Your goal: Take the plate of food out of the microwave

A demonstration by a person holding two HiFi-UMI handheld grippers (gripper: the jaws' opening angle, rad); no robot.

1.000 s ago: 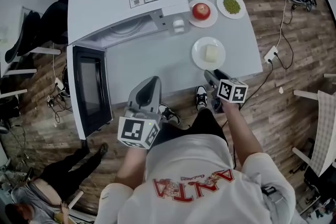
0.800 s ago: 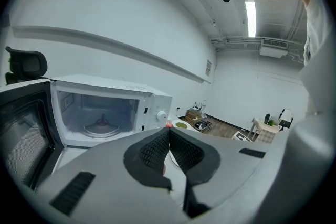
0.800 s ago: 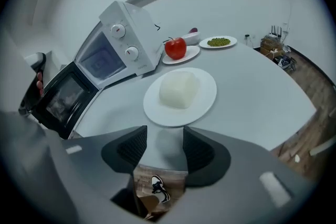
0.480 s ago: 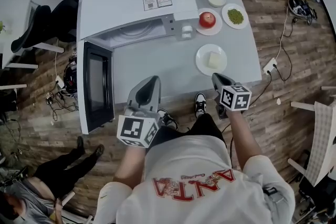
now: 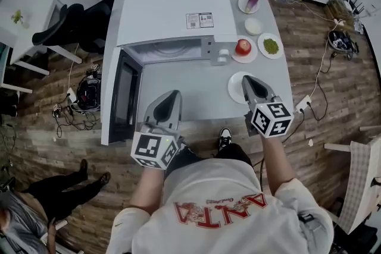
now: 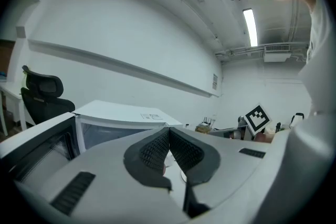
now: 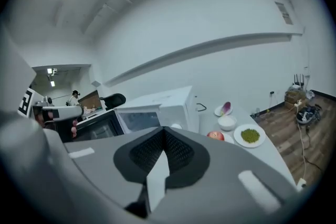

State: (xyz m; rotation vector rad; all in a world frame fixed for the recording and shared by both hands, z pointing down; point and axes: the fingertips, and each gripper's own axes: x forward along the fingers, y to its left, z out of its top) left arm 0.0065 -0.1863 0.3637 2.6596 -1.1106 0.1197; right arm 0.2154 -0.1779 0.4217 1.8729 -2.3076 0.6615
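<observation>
The white microwave (image 5: 172, 18) stands at the back of the grey table (image 5: 196, 89), its door (image 5: 124, 95) swung open to the left and the cavity (image 5: 169, 49) showing only a pale turntable. A white plate with a pale block of food (image 5: 235, 86) lies on the table in front of the controls, partly hidden under my right gripper (image 5: 250, 83), which is shut with nothing held. My left gripper (image 5: 172, 97) hovers over the table's front middle, shut and empty. Both pairs of jaws meet in the left gripper view (image 6: 169, 134) and the right gripper view (image 7: 164, 134).
Right of the microwave sit an apple on a plate (image 5: 243, 46), a plate of green peas (image 5: 271, 44), a white bowl (image 5: 253, 25) and a plate with a purple vegetable (image 5: 251, 3). A black chair (image 5: 77, 21) and cables lie to the left; a person (image 5: 53, 199) is on the floor.
My right gripper has moved forward from the table's front edge to above the plate with the pale block. The head view has shifted, bringing the microwave toward the centre. The left gripper barely moved.
</observation>
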